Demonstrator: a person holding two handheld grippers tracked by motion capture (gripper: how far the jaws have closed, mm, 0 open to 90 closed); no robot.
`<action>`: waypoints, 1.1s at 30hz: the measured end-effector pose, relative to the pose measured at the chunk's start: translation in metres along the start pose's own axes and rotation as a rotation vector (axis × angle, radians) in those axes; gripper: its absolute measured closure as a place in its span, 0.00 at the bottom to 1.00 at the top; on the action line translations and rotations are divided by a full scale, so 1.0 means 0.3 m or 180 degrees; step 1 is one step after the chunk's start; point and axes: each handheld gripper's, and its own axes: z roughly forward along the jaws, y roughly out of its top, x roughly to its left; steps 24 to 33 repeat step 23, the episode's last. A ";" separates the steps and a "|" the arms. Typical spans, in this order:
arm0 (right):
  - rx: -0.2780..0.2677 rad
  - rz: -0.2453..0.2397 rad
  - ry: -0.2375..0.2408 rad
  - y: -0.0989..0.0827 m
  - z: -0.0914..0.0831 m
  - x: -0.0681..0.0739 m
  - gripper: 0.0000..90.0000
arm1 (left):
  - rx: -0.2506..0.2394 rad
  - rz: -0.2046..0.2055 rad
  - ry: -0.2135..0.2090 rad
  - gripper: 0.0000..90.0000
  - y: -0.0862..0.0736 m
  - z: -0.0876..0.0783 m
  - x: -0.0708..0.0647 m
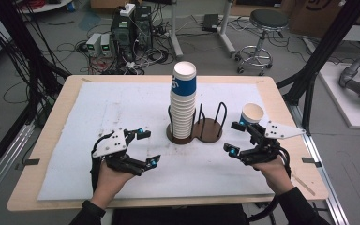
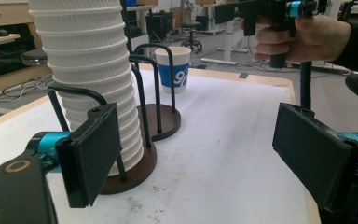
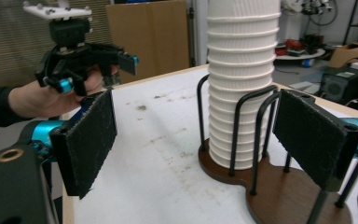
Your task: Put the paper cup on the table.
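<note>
In the high view, the left tool (image 1: 146, 147) and the right tool (image 1: 234, 137) are hovering over the white-covered bench (image 1: 122, 112), one to either side of a dark brown two-place cup holder (image 1: 209, 131) with black wire hoops. A tall stack of cups (image 1: 183, 101) is standing upright in the holder's place nearer the left tool; its ribbed white walls are nested tightly, and the topmost cup is showing a blue band with white print and an open white mouth. The place nearer the right tool is standing bare. A single cup (image 1: 251, 114) with the same blue band is sitting upright on the bench just beyond the right tool's far jaw. Both tools are gaping wide with nothing between their jaws.

In the left gripper view, the left tool (image 2: 200, 154) is looking along its two black padded jaws, spread wide and gripping nothing. The stack of cups (image 2: 91, 79) is rising just beyond its left jaw, its ribs plain to see, which the high view is blurring. The single cup (image 2: 173, 68) is showing farther ahead behind the wire hoops, and the right tool (image 2: 270, 14) is hanging in a hand at the top.

In the right gripper view, the right tool (image 3: 200, 140) is likewise standing wide open and unloaded. The stack (image 3: 240, 84) is standing between its jaws but farther ahead, and the holder's bare brown base (image 3: 284, 200) is lying near its right jaw. The left tool (image 3: 95, 63) is floating beyond its left jaw.
</note>
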 end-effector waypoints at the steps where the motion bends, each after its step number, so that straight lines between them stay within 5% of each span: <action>1: 0.0006 -0.0003 0.0016 -0.003 0.004 -0.001 0.16 | 0.0004 -0.0004 0.0003 0.17 -0.001 0.000 0.004; 33: 0.0067 0.0035 -0.0042 -0.037 0.006 -0.025 0.16 | 0.0023 0.0007 0.0045 0.17 -0.003 -0.007 0.013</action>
